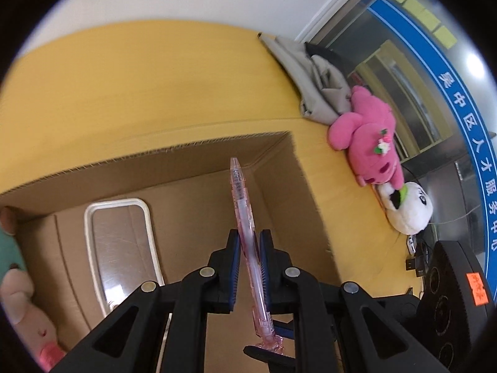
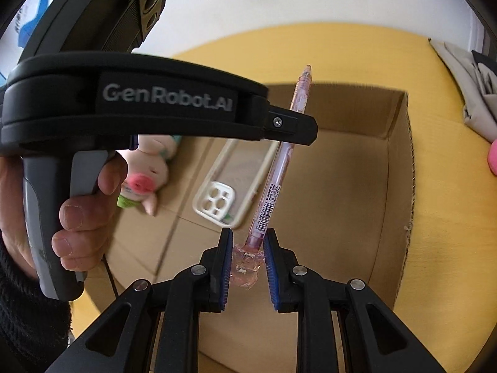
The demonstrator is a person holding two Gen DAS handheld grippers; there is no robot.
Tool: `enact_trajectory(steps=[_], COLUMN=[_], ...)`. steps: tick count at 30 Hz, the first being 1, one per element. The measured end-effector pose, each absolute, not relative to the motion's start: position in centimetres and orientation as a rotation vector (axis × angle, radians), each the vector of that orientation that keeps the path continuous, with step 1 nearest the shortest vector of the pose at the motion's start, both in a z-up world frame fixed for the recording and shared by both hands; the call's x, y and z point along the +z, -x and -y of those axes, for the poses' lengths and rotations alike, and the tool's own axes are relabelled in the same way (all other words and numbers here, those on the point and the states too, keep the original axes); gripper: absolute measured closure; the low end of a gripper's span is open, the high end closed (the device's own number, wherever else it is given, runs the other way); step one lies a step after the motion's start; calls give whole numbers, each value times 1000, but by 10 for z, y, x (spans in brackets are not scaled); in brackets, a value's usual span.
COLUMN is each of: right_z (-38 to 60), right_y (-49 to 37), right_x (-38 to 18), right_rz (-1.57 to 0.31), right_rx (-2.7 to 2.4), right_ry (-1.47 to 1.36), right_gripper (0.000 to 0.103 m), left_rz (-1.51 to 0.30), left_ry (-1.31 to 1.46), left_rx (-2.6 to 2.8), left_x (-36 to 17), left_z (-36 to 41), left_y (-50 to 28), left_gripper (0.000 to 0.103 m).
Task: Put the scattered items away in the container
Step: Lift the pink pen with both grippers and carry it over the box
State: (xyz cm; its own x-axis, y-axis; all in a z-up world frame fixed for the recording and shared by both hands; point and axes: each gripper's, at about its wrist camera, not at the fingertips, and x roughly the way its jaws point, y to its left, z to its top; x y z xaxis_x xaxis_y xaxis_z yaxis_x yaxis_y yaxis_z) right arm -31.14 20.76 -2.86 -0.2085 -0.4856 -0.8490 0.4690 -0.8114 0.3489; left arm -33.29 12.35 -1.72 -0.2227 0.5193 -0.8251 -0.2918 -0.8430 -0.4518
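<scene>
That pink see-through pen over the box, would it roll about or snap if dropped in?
The pen looks thin, hard and light, so probably stiff. Its round barrel may roll on the flat cardboard box floor. The ornament at its end could stop that.

L claw (image 1: 249,259) clamped tight; R claw (image 2: 248,259) fingers apart, both angled down.
</scene>
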Motion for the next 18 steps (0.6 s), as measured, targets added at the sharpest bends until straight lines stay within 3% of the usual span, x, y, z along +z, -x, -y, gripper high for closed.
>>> enact_trajectory(steps=[18], right_z=[-196], right_y=[347], right_x=[-81], right_rz=[-5], right_rx=[-2004], right_ry=[-1639], right_gripper=[81], left_rz=[273], left_ry=[1706], left_rx=[2062], left_x=[-85], left_z=[-125], left_y=[366], left_gripper=[90])
